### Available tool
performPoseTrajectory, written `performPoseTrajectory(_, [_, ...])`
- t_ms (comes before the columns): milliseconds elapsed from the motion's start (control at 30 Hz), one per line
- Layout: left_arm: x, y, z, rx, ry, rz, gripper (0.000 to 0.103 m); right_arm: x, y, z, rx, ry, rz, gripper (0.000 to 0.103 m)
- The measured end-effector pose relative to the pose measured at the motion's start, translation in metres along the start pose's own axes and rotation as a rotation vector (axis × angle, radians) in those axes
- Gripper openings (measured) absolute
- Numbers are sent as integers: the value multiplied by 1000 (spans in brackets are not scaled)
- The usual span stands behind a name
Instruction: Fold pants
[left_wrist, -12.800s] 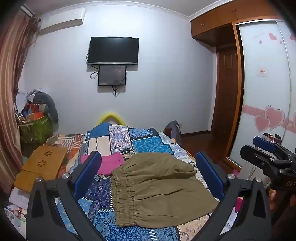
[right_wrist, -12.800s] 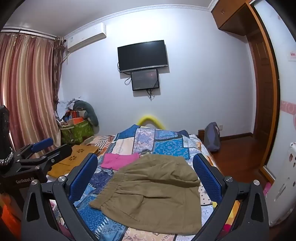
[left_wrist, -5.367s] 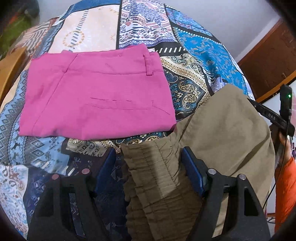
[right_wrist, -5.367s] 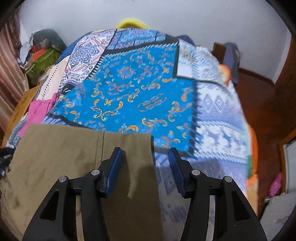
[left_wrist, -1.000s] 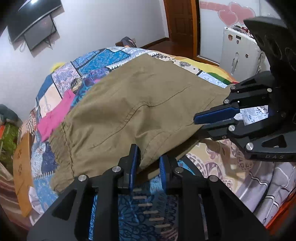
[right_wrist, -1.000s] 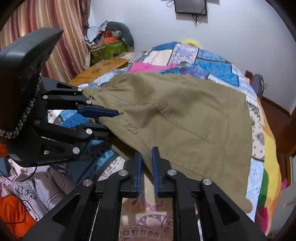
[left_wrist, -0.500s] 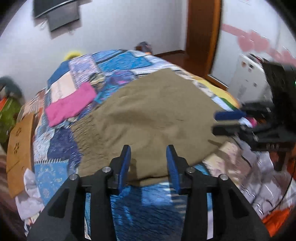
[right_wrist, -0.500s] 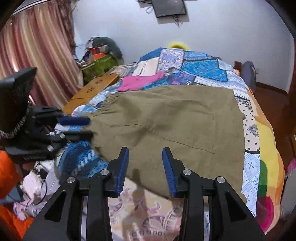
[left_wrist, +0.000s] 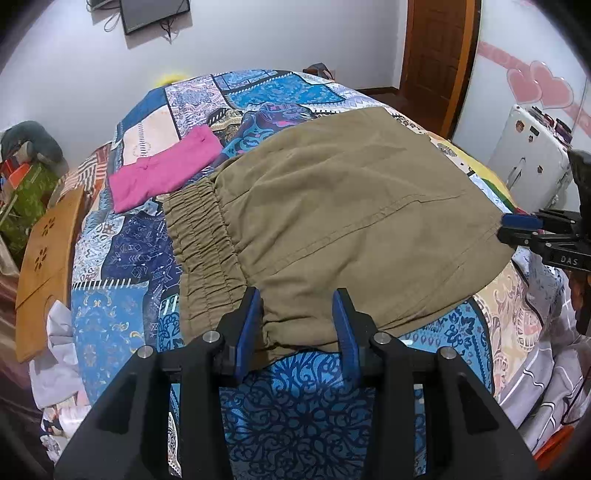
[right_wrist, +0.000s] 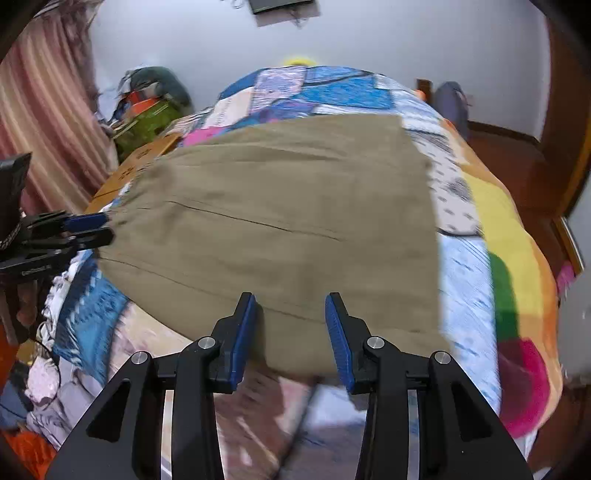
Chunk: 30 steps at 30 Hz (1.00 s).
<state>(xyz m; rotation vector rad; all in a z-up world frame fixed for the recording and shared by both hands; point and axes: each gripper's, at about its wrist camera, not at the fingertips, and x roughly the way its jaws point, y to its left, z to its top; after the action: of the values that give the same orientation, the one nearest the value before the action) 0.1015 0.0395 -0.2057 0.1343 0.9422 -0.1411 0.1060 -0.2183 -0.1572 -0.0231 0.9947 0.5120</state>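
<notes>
The olive pants (left_wrist: 332, 206) lie folded flat on the patchwork bedspread (left_wrist: 295, 406), elastic waistband (left_wrist: 201, 236) to the left. They also show in the right wrist view (right_wrist: 280, 229). My left gripper (left_wrist: 299, 325) is open and empty, just above the pants' near edge by the waistband corner. My right gripper (right_wrist: 290, 325) is open and empty over the near edge at the leg end. Each gripper shows in the other's view, the right one (left_wrist: 524, 225) at the right and the left one (right_wrist: 85, 229) at the left.
Folded pink pants (left_wrist: 166, 173) lie on the bed beyond the waistband. A wooden lap table (left_wrist: 48, 254) leans at the bed's left side. Crumpled bedding (left_wrist: 546, 354) hangs off the near edge. A white appliance (left_wrist: 528, 162) and a door (left_wrist: 436, 48) stand at the right.
Both grippers have let go of the pants' near edge and opened. The pants have settled flat on the bed. Both grippers have lifted slightly.
</notes>
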Motion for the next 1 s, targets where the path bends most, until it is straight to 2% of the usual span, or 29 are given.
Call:
performPoseTrajectory(33, [1, 2, -2, -8, 1, 4, 48, -1, -7, -4, 11, 5, -6, 35])
performPoseTrajectory(133, [4, 11, -7, -66, -2, 4, 61, -3, -31, -15, 107, 11, 48, 40])
performPoseTrajectory(167, [4, 15, -8, -93, -1, -7, 62, -3, -31, -15, 111, 9, 48, 40])
performPoseTrajectory(233, [4, 23, -8, -140, 9, -40, 62, -3, -27, -13, 96, 15, 29, 40])
performPoseTrajectory(333, [-5, 29, -1, -155, 22, -42, 62, -7, -20, -5, 66, 25, 12, 43])
performPoseTrajectory(433, [-21, 40, 12, -142, -14, -11, 62, -14, -19, 8, 45, 4, 7, 43])
performPoseTrajectory(567, [-28, 70, 32, -190, -45, 30, 62, -22, -22, 27, 32, -50, 14, 43])
performPoseTrajectory(767, [-6, 111, 65, -298, -39, 42, 62, -21, -31, 72, 7, -112, 4, 43])
performPoseTrajectory(1000, [39, 120, 87, -313, 16, 15, 62, 4, -48, 123, -15, -144, -17, 47])
